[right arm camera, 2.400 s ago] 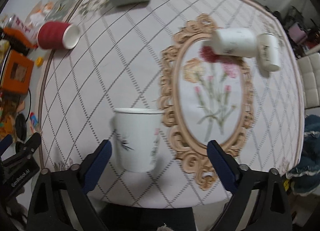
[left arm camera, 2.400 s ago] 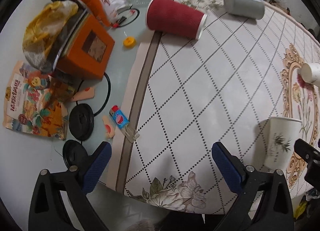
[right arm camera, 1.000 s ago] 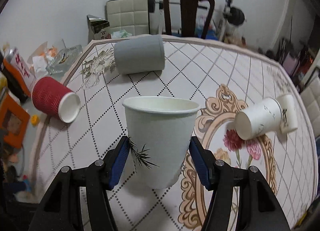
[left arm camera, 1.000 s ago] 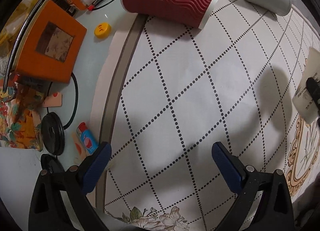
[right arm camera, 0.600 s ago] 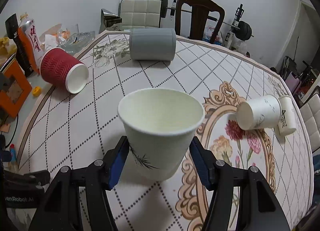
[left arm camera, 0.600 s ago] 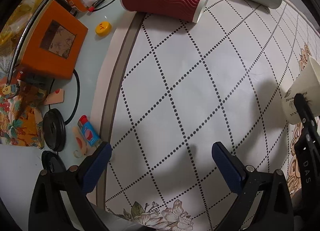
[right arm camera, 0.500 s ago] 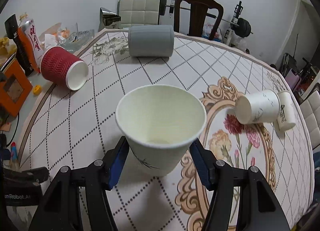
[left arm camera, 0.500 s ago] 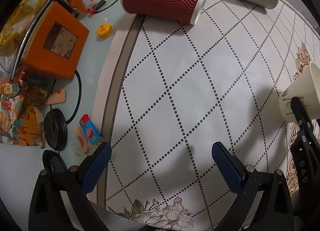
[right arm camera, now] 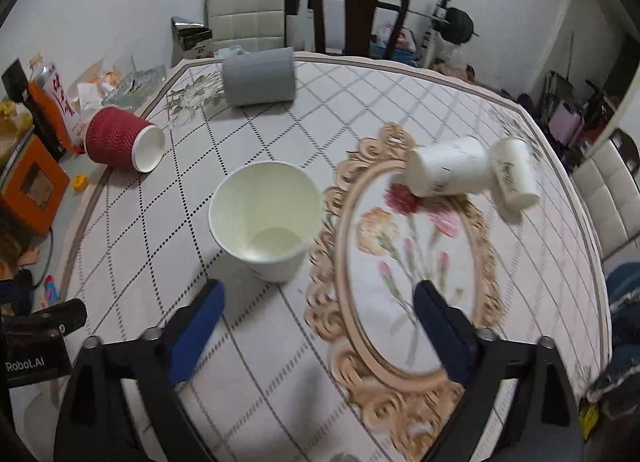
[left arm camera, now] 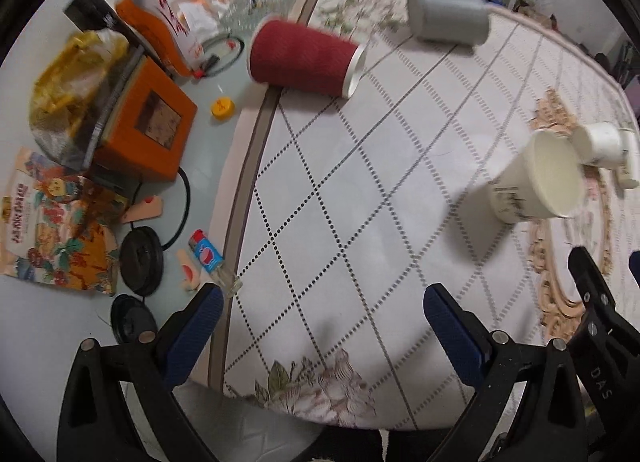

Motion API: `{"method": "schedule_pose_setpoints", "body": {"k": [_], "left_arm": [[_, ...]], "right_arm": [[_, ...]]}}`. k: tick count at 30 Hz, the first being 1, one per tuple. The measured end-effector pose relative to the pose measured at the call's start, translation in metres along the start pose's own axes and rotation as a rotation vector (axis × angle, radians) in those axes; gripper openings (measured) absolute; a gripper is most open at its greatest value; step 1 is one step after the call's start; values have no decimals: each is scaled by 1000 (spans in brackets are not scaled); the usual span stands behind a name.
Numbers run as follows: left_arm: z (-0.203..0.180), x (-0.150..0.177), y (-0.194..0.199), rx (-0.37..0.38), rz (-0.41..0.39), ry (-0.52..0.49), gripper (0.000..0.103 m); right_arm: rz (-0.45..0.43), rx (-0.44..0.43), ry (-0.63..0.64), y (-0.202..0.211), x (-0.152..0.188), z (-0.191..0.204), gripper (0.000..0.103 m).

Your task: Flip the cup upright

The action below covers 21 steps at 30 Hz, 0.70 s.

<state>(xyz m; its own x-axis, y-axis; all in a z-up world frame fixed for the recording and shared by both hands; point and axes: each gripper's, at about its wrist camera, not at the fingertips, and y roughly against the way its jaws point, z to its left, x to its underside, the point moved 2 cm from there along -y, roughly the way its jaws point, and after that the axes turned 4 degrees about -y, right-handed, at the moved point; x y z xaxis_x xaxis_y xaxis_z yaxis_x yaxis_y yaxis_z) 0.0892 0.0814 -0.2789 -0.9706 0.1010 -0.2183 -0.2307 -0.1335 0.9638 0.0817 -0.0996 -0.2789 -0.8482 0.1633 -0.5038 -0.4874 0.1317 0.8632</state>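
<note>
A white paper cup (right arm camera: pixel 266 218) stands upright on the patterned tablecloth, mouth up; it also shows in the left wrist view (left arm camera: pixel 536 182). My right gripper (right arm camera: pixel 316 322) is open and empty, drawn back just short of the cup. My left gripper (left arm camera: pixel 320 326) is open and empty over the table's near left edge. A red ribbed cup (left arm camera: pixel 304 58) (right arm camera: pixel 122 140), a grey cup (left arm camera: pixel 448 20) (right arm camera: pixel 260 76) and two white cups (right arm camera: pixel 450 172) (right arm camera: pixel 514 174) lie on their sides.
Clutter lies left of the tablecloth (left arm camera: pixel 360 222): an orange box (left arm camera: pixel 148 126), a yellow bag (left arm camera: pixel 72 82), a snack packet (left arm camera: pixel 52 230), black lids (left arm camera: pixel 140 258), a lighter (left arm camera: pixel 206 256) and a yellow cap (left arm camera: pixel 222 108). Chairs (right arm camera: pixel 360 10) stand beyond the table.
My right gripper has let go of the white cup and pulled back; the cup now stands free on the table. My left gripper has drawn back and lifted its view.
</note>
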Motion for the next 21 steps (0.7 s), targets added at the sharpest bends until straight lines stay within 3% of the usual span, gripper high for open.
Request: {"method": "schedule_pose_setpoints", "body": {"k": [7, 15, 21], "left_arm": [[4, 6, 68, 16, -132, 8, 102], [-1, 38, 170, 41, -289, 40, 102], [1, 62, 219, 43, -363, 48, 102]], "right_arm": [[-41, 5, 0, 90, -5, -34, 103], [-128, -26, 21, 207, -7, -62, 103], [-178, -49, 8, 269, -1, -77, 103]]}}
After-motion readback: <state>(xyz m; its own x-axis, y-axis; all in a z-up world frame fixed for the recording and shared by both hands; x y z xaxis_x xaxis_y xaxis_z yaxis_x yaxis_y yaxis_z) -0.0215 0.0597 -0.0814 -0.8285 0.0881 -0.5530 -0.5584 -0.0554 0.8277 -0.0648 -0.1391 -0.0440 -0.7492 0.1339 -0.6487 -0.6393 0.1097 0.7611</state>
